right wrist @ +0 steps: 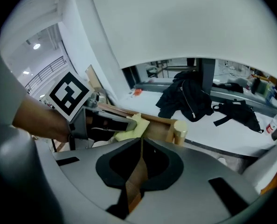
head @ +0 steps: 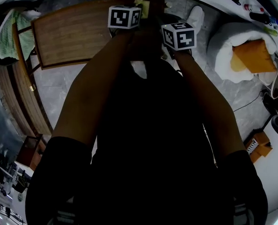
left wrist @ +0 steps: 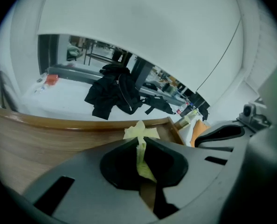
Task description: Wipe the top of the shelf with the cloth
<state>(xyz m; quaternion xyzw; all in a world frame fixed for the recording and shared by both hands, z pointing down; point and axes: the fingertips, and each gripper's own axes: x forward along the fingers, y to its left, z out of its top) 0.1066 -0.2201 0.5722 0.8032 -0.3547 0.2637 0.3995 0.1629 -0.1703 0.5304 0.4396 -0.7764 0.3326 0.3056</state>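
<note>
I see both arms stretched forward and down, close together, reaching to the right end of the wooden shelf (head: 73, 36). The left gripper (left wrist: 139, 143) is closed tight on the yellow cloth (left wrist: 141, 130). A fold of the cloth is pinched between its jaws and the rest bunches out in front of the tips. The cloth sits over the shelf top, near its far right corner.

The right gripper (right wrist: 141, 141) is just beside the left one, at the same end of the shelf. Its jaws are pressed together and I see nothing between them. In its view the cloth lies just ahead of the tips.

On the floor to the right of the shelf lies a white padded cushion bed (head: 223, 41), and an orange pillow (head: 252, 55) rests inside it.
</note>
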